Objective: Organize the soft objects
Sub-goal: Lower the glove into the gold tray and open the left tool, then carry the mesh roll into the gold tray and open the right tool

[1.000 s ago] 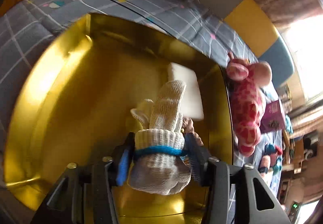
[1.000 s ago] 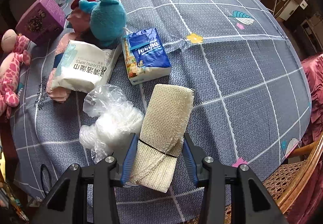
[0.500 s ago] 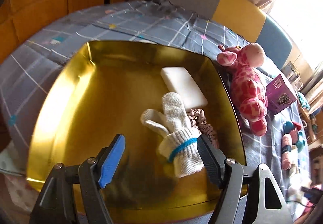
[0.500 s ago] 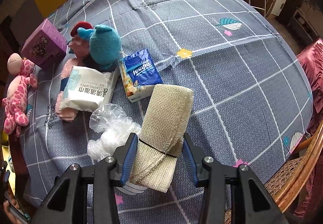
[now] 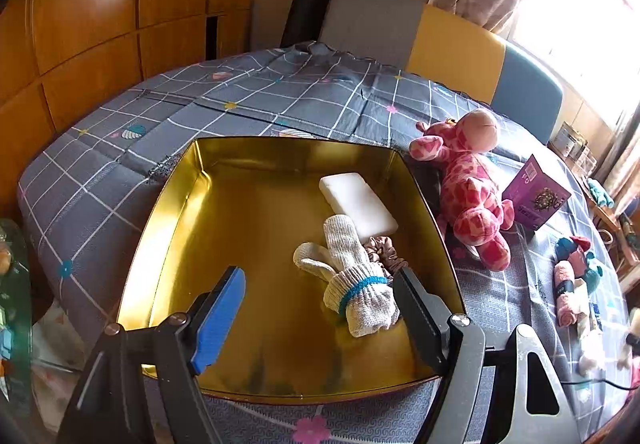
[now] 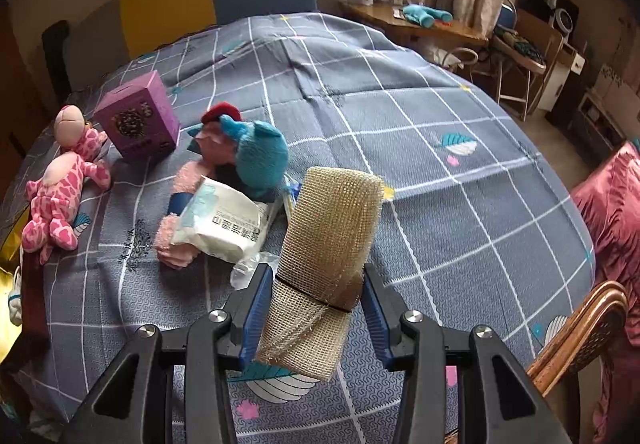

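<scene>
Mesh roll (image 6: 326, 268) is clamped in the right hand-held gripper (image 6: 318, 314); carry it level to the gold tray (image 5: 172, 196), where the left hand-held gripper (image 5: 320, 308) is opening, empty, above the glove (image 5: 356, 284).

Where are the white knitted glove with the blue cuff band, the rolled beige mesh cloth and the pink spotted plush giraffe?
White knitted glove with the blue cuff band (image 5: 352, 276): left wrist view, on its palm.
Rolled beige mesh cloth (image 6: 330, 236): right wrist view, mid-roll.
Pink spotted plush giraffe (image 5: 474, 190): left wrist view, on its belly.

Left tongs (image 5: 320, 298), right tongs (image 6: 314, 298): black angular arms, blue pads on inner faces, silver round-head screws at joints.
</scene>
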The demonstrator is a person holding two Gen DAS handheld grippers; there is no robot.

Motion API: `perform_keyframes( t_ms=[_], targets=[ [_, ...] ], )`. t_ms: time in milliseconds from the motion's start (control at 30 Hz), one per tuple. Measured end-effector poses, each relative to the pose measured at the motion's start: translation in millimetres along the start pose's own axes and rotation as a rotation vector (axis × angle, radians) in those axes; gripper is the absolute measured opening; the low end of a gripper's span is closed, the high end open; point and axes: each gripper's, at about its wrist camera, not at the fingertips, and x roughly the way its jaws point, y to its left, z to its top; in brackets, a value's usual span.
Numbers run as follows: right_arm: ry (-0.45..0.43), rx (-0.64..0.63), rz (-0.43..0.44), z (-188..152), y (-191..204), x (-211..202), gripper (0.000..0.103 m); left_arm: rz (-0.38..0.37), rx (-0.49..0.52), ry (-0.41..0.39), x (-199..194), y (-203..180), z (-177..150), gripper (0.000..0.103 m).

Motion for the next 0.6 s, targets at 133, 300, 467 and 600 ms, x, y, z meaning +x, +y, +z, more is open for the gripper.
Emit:
perform_keyframes(
  t_ms=[133,300,467,600],
  targets=[
    [-0.049,-0.069,0.017,8.5,23.1,-19.9,0.044,-0.004,-0.003,-0.002,-3.0,1.0,-2.0,0.077],
    [-0.081,-0.176,0.125,12.1,71.0,-38.3,0.044,0.005,0.002,0.006,-2.3,2.6,-6.0,0.077],
    [-0.068,-0.315,0.267,2.6,138.9,-45.2,0.044,0.006,-0.009,0.018,-0.6,7.0,-9.0,0.077],
    [-0.040,-0.398,0.410,-6.0,197.9,-47.1,0.044,0.006,-0.030,0.001,-3.2,14.8,-8.6,0.086]
  ],
)
